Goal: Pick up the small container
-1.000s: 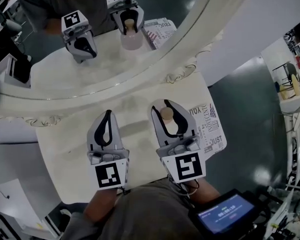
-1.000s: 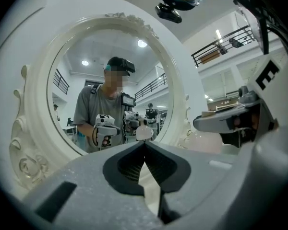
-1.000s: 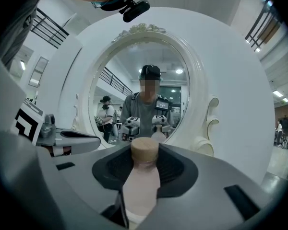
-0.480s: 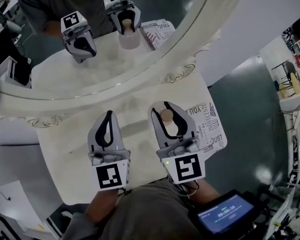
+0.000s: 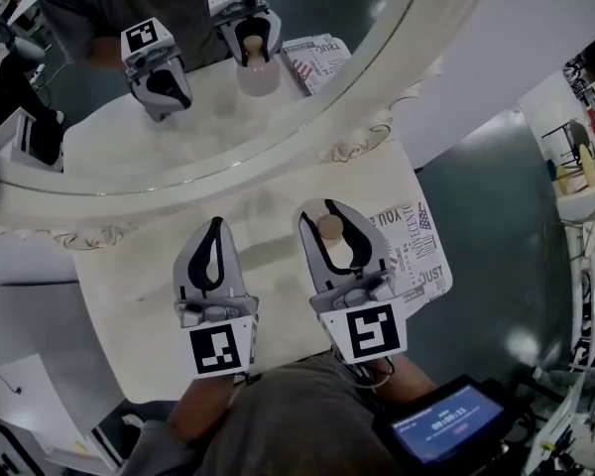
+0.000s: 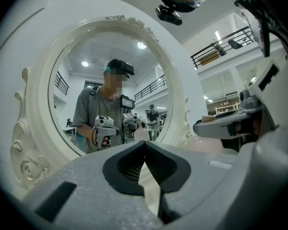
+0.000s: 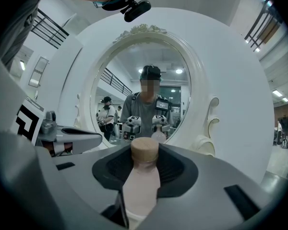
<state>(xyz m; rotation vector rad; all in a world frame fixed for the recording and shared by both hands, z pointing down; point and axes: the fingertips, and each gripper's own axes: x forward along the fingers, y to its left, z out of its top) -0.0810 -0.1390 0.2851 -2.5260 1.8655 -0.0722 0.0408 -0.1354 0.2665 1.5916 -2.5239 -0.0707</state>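
The small container (image 5: 329,228) is a pale pink bottle with a tan cork-like cap. It stands upright between the jaws of my right gripper (image 5: 328,209), which is shut on its body. In the right gripper view the bottle (image 7: 143,181) fills the gap between the jaws and its cap (image 7: 144,150) rises above them. Whether its base touches the white table (image 5: 139,296) I cannot tell. My left gripper (image 5: 214,226) hovers beside it on the left, shut and empty. The left gripper view shows that gripper's dark pads (image 6: 129,164) meeting at their tips.
A large oval mirror in an ornate white frame (image 5: 367,132) stands at the table's back and reflects both grippers and the bottle. A printed sheet (image 5: 416,251) lies at the table's right edge. A device with a lit screen (image 5: 441,426) sits at the lower right.
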